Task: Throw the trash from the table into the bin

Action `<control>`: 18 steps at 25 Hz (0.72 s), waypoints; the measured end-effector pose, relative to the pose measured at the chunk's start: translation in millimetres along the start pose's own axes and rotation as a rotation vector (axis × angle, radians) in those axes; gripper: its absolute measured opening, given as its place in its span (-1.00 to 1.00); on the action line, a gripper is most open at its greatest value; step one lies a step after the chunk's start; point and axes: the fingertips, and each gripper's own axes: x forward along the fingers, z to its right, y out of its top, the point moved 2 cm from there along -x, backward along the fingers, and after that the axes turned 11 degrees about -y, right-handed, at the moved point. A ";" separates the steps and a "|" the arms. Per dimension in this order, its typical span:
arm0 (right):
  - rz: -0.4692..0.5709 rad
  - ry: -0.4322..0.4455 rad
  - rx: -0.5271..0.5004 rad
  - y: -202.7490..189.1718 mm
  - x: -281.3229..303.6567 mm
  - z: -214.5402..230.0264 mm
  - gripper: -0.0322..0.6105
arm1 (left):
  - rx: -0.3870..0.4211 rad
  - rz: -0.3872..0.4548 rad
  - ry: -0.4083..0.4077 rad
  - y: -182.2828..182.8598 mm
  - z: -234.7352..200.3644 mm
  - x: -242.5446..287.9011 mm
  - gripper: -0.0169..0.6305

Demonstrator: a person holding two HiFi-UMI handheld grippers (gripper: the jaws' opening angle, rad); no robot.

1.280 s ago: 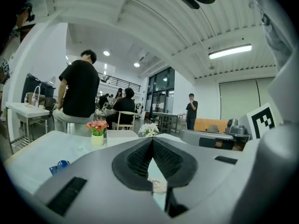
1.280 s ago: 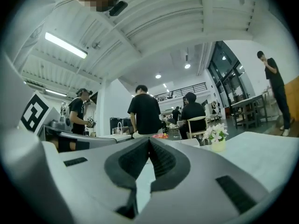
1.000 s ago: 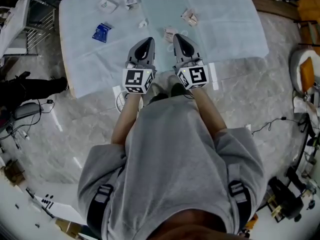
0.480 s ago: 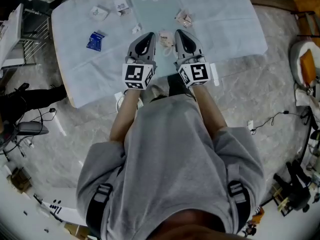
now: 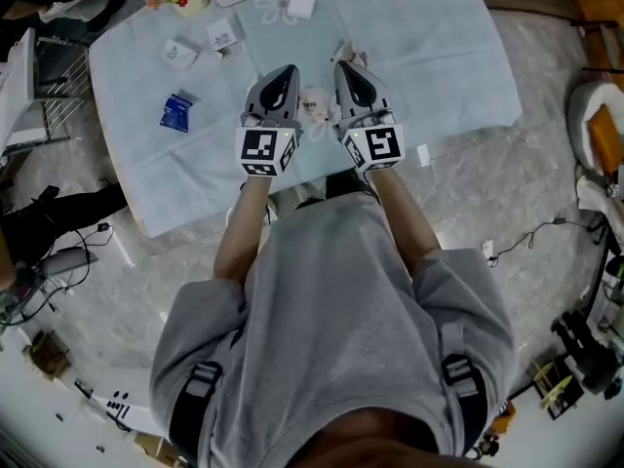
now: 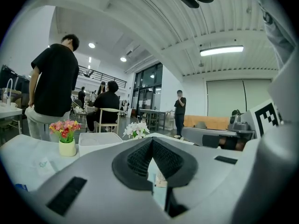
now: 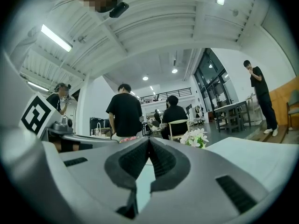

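While my left gripper (image 5: 285, 74) and right gripper (image 5: 344, 68) hang over the table (image 5: 439, 57), no trash is picked up yet.
Both are pressed together with nothing in them. A crumpled scrap (image 5: 314, 105) lies on the table between them, a blue wrapper (image 5: 175, 112) sits off to the left, and a small packet (image 5: 181, 53) lies farther back. All of it has to go in the bin, which I can't see; maybe it hides under the table.

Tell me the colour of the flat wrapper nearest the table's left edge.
The wrapper is blue; the head view shows it best.
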 end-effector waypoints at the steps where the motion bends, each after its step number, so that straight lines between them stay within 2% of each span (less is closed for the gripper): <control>1: -0.003 -0.001 0.005 -1.8 6.0 4.4 -0.88 | -0.002 -0.004 0.000 -1.1 -3.4 7.5 -0.93; 18: -0.058 0.037 0.061 -30.9 91.8 50.6 -0.88 | -0.049 -0.058 0.061 -23.0 -64.1 91.9 -0.93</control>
